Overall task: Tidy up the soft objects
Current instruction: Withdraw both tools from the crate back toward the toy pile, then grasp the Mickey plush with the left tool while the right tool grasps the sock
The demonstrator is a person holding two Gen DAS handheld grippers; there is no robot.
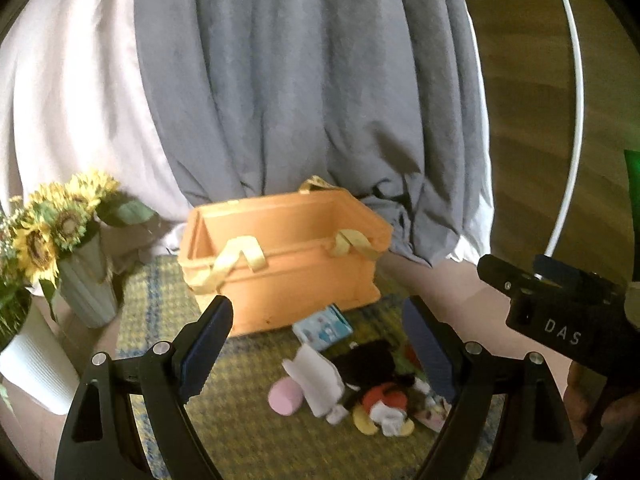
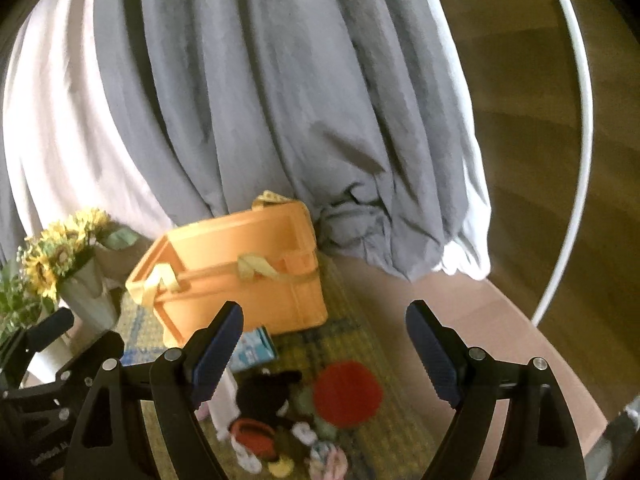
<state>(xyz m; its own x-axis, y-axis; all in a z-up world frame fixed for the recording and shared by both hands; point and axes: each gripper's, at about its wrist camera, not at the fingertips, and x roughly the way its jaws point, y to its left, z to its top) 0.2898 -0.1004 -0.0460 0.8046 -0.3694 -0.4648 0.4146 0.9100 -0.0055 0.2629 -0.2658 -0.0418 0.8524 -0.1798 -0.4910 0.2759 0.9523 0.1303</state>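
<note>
**A:** How did the left gripper (image 1: pixel 318 344) stand?

**B:** Its jaws were spread wide, with nothing between the blue pads (image 1: pixel 206 354). It hung above the woven mat (image 1: pixel 248 440), touching none of the toys.

**A:** And the right gripper (image 2: pixel 324 354)?

**B:** The same: fully parted, empty, held in the air over the pile. In the left wrist view its black body sat at the right edge, well clear of the toys.

**A:** What lay under them?

**B:** A heap of soft things on the mat. A mouse plush (image 1: pixel 380 392) in black, red and yellow lay on its back, touching a white plush (image 1: pixel 316 380) just to its left, with a pink round piece (image 1: pixel 285 398) against that one. In the right wrist view a red round cushion (image 2: pixel 347 394) lay beside the mouse plush (image 2: pixel 266 404).

**A:** Anything nearer the box?

**B:** A small blue and white packet (image 1: pixel 323 327) lay between the pile and the orange crate (image 1: pixel 280 264). The crate stood open on the mat, pale yellow straps (image 1: pixel 236 264) draped over its near wall.

**A:** And beyond?

**B:** Sunflowers (image 1: pixel 52 224) in a grey vase (image 1: pixel 86 288) stood left of the crate, and grey bedding (image 1: pixel 304 92) hung behind it.
</note>
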